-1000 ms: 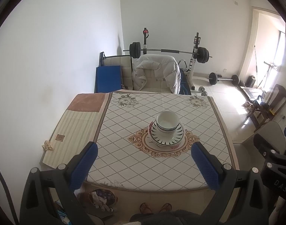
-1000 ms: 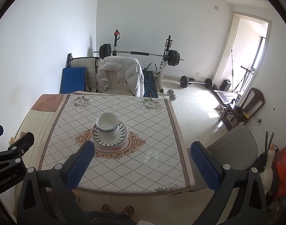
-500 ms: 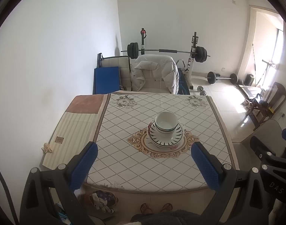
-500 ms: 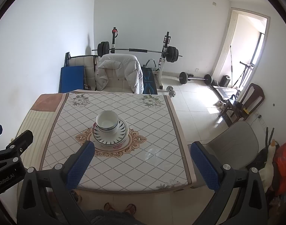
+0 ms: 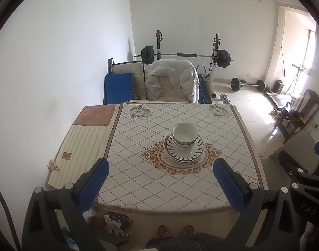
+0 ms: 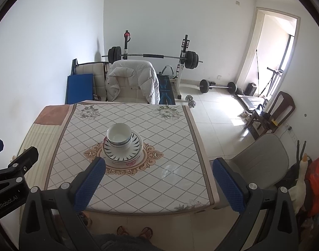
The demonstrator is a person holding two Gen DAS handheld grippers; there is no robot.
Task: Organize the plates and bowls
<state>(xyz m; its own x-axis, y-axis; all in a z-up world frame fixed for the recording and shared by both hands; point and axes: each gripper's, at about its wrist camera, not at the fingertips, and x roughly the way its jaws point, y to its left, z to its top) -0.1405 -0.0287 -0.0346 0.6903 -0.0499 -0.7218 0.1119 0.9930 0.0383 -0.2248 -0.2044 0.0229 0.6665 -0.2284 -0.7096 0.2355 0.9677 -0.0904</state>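
A stack of white bowls [image 5: 184,134] sits on black-patterned plates [image 5: 185,153] in the middle of the table [image 5: 151,184]. The same bowls [image 6: 118,136] and plates [image 6: 123,152] show in the right wrist view. My left gripper [image 5: 161,183] is open and empty, held high above the table's near edge. My right gripper [image 6: 158,183] is open and empty, also high above the near edge, right of the stack. Both are well short of the dishes.
A chair with a white jacket [image 5: 173,81] stands at the table's far side. A grey chair [image 6: 262,159] stands to the right. A striped mat [image 5: 84,144] covers the table's left part. Weights [image 6: 153,56] stand at the back wall.
Both grippers have drawn back and risen slightly from the table; the stack looks a little smaller and farther. The dishes have not moved.
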